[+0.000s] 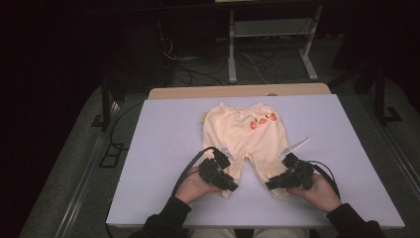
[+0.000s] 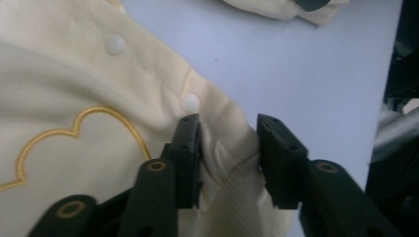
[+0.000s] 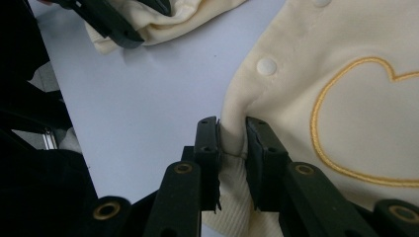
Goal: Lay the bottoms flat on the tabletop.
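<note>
Baby trousers (image 1: 245, 134), pale yellow, lie flat near the middle of the white table (image 1: 163, 148), waistband away from me and both leg cuffs toward me. My left gripper (image 1: 227, 181) sits at the left leg cuff (image 2: 232, 192); in the left gripper view its jaws stand partly apart with a bunched fold of cuff fabric between them, one pad against the cloth and the other just meeting it, so I read the hold as loose rather than firm. My right gripper (image 1: 275, 184) sits at the right leg cuff (image 3: 232, 177); in the right gripper view its jaws are narrow and pinch the ribbed hem where it joins the leg.

Step in hand, as I judge it: taking hold of both cuffs, most likely to fold the legs up toward the waistband. The left side probably needs a firmer pinch before any lift, or the fabric may slip out.

The next move calls for raising both cuffs together and carrying them away from me, level with each other, so the legs fold without twisting.

Bare table lies to either side and beyond the waistband. The near table edge (image 1: 247, 225) is just behind my hands, so little room lies toward me. A white snap (image 2: 190, 102) sits just beyond the left jaws, another snap (image 3: 267, 65) beyond the right.
</note>
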The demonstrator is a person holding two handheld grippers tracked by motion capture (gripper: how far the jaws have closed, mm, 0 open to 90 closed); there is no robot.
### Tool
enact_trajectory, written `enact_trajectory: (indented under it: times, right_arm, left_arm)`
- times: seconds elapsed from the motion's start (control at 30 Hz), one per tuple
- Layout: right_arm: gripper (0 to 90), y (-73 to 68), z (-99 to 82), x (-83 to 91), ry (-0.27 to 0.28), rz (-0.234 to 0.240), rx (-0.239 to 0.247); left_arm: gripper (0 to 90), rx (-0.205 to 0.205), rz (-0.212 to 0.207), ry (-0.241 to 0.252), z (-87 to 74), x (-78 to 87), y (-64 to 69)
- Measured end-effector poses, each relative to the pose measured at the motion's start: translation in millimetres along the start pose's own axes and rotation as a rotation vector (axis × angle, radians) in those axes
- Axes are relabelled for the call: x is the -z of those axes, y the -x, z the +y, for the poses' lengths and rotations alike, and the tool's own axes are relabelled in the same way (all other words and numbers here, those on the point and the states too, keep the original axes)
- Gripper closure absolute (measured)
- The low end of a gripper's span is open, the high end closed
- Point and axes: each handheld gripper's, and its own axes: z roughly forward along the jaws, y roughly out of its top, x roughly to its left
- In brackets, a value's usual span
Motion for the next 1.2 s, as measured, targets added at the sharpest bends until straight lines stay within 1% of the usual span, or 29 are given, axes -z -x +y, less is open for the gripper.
enact_trajectory:
  times: [0.03, 0.1, 0.17, 0.2, 0.23, 0.3, 0.37, 0.43, 0.47, 0.53, 0.57, 0.6, 0.63, 0.67, 0.73, 0.77, 0.8, 0.87, 0.93, 0.97, 1.0, 1.07, 1.13, 1.2]
  right_arm:
    - [72.4, -0.7, -0.2, 0.4, 0.002, -0.004, 0.002]
    - [66.5, -2.5, -0.5, 1.3, 0.013, -0.007, 0.020]
    - [57.6, -4.2, -0.6, 2.8, 0.034, -0.018, 0.036]
    - [52.6, -4.7, -0.6, 3.6, 0.048, -0.032, 0.040]
    - [48.5, -4.6, -0.4, 4.5, 0.059, -0.040, 0.033]
    - [40.1, -3.1, -0.3, 7.1, 0.089, -0.055, 0.027]
    - [34.0, -2.0, -0.2, 11.1, 0.122, -0.062, 0.022]
    - [20.5, -1.3, 0.0, 15.4, 0.159, -0.081, 0.024]
    - [16.5, -1.0, 0.2, 17.7, 0.174, -0.088, 0.026]
    - [10.6, -0.7, 0.2, 21.8, 0.210, -0.099, 0.029]
    - [5.1, -0.4, 0.0, 24.2, 0.225, -0.095, 0.035]
    - [0.0, -0.5, 0.0, 26.4, 0.245, -0.099, 0.037]
    - [0.0, 0.0, 0.3, 28.5, 0.253, -0.113, 0.041]
    - [0.0, 0.2, 0.4, 30.8, 0.261, -0.124, 0.045]
    - [0.0, 1.4, 0.7, 36.5, 0.281, -0.140, 0.047]
    - [0.0, 2.3, 0.6, 39.9, 0.297, -0.144, 0.046]
    - [0.0, 3.4, 0.2, 43.5, 0.312, -0.138, 0.039]
    - [0.0, 5.1, -1.2, 50.3, 0.343, -0.139, 0.031]
    - [0.0, 5.8, -3.3, 56.7, 0.359, -0.148, 0.033]
    - [0.0, 5.6, -4.7, 59.5, 0.366, -0.155, 0.027]
    - [0.0, 6.2, -6.4, 62.3, 0.375, -0.163, 0.034]
    - [0.0, 6.6, -9.6, 66.9, 0.390, -0.175, 0.029]
    - [0.0, 7.8, -12.6, 70.9, 0.395, -0.181, 0.027]
    - [0.0, 8.6, -15.2, 74.5, 0.408, -0.200, 0.027]
  left_arm:
    - [55.3, 0.002, -0.009, 0.011, -1.2, 1.1, -0.8]
    - [48.9, 0.012, -0.020, 0.041, -4.2, 3.9, -2.5]
    - [42.9, 0.017, -0.018, 0.072, -7.1, 7.6, -4.5]
    - [40.0, 0.020, -0.016, 0.093, -8.3, 10.0, -5.5]
    - [36.9, 0.027, -0.007, 0.115, -9.5, 12.4, -6.4]
    - [30.3, 0.026, 0.011, 0.155, -11.6, 16.9, -8.5]
    - [24.3, 0.033, 0.031, 0.193, -13.7, 21.4, -10.5]
    - [18.1, 0.038, 0.047, 0.234, -15.6, 26.0, -12.3]
    - [15.1, 0.041, 0.057, 0.254, -16.8, 28.1, -12.9]
    - [11.1, 0.036, 0.074, 0.283, -18.5, 31.1, -14.0]
    - [7.6, 0.040, 0.090, 0.298, -19.3, 32.6, -14.4]
    - [3.8, 0.044, 0.093, 0.306, -19.7, 33.4, -15.0]
    - [0.1, 0.041, 0.100, 0.310, -20.2, 34.4, -15.5]
    - [0.0, 0.034, 0.111, 0.315, -21.1, 35.8, -15.9]
    - [0.0, 0.038, 0.133, 0.329, -22.8, 39.6, -16.7]
    - [0.0, 0.047, 0.132, 0.344, -23.8, 41.8, -17.2]
    - [0.0, 0.054, 0.132, 0.355, -24.7, 44.1, -17.3]
    - [0.0, 0.045, 0.142, 0.372, -26.8, 49.0, -17.1]
    - [0.0, 0.048, 0.150, 0.392, -29.6, 54.3, -16.8]
    - [0.0, 0.051, 0.156, 0.401, -31.2, 57.0, -16.7]
    - [0.0, 0.049, 0.167, 0.411, -32.9, 59.6, -16.8]
    - [0.0, 0.053, 0.185, 0.426, -36.2, 64.8, -17.0]
    - [0.0, 0.067, 0.196, 0.442, -39.4, 69.8, -17.9]
    - [0.0, 0.074, 0.203, 0.461, -42.9, 74.1, -18.9]
